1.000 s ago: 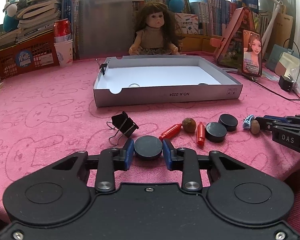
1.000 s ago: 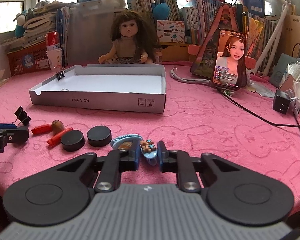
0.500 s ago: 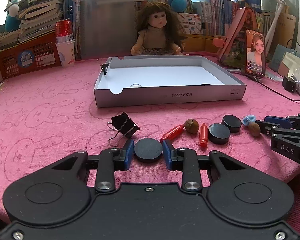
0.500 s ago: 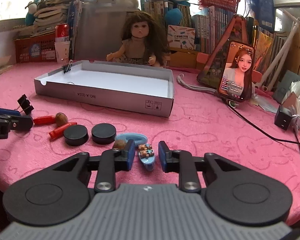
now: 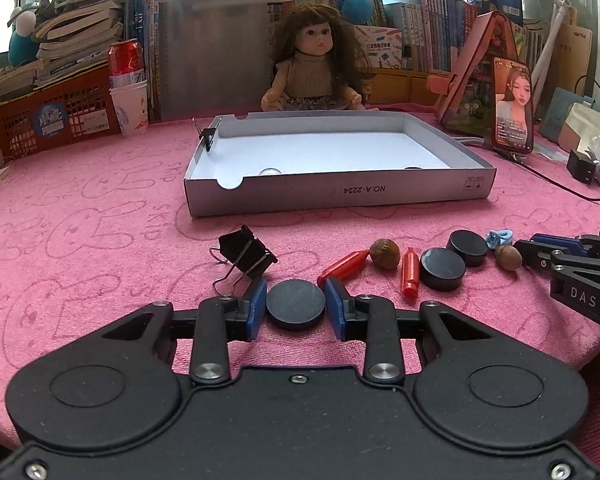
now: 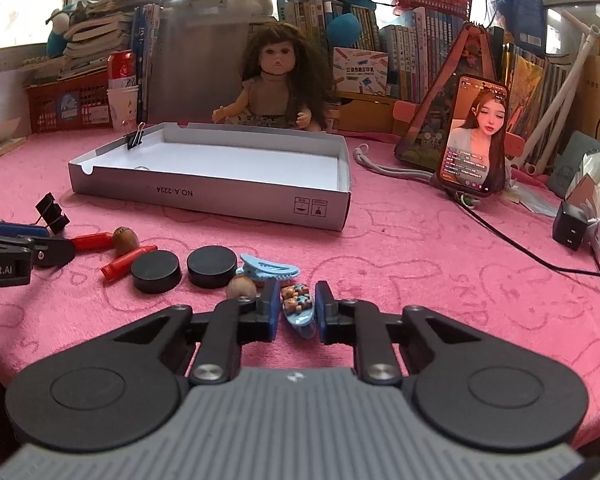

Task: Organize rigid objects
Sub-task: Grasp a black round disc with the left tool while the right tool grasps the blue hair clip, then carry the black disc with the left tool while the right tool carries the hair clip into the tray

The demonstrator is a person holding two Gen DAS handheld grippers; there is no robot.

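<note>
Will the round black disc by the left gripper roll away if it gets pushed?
Probably not: the black disc lies flat on the fuzzy pink cloth, so it would likely slide. It looks stiff and solid. Tipped on edge, it might roll.

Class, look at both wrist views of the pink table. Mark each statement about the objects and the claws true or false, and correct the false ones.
1. The left claw has a black disc between its blue pads. True.
2. The grey box has a binder clip clipped on its left wall. True.
3. The right claw is shut on a red tube. False: it is shut on a blue hair clip with small decorations.
4. Both acorns lie inside the box. False: one acorn and the other acorn lie on the pink cloth.
5. A phone stands upright to the right of the box. True.
</note>
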